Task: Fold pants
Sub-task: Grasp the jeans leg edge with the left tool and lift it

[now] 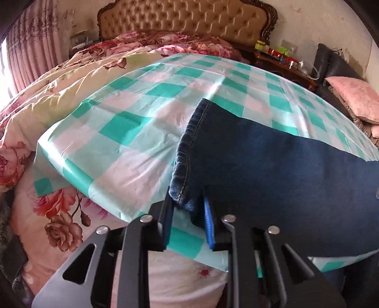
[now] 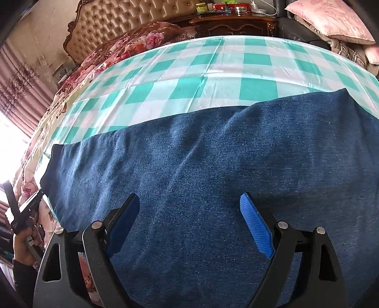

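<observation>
A pair of dark blue jeans (image 1: 272,165) lies flat on a green-and-white checked cloth (image 1: 132,113) spread over the bed, running from the middle of the left wrist view out toward 3 o'clock. Their stitched hem (image 1: 187,154) runs from the centre down toward 6 o'clock, and its near corner sits between the fingers of the left gripper (image 1: 188,213). The fingers stand narrowly apart with the bunched denim filling only part of the gap, and I cannot tell whether the blue pads (image 1: 209,225) actually press it. In the right wrist view the same jeans (image 2: 213,177) fill the lower half of the frame, their far edge crossing from 9 o'clock up toward 2 o'clock against the checked cloth (image 2: 189,78). The right gripper (image 2: 189,222) hovers low above the denim with its fingers spread wide, nothing between them. At 8 o'clock in that view the other gripper (image 2: 22,210) shows at the hem end of the jeans. A floral quilt (image 1: 47,99) lies bunched toward 9 o'clock, a tufted headboard (image 1: 187,21) stands at 12 o'clock, a cluttered wooden nightstand (image 1: 284,64) is at 2 o'clock, and a pink pillow (image 1: 355,97) rests at 3 o'clock.
</observation>
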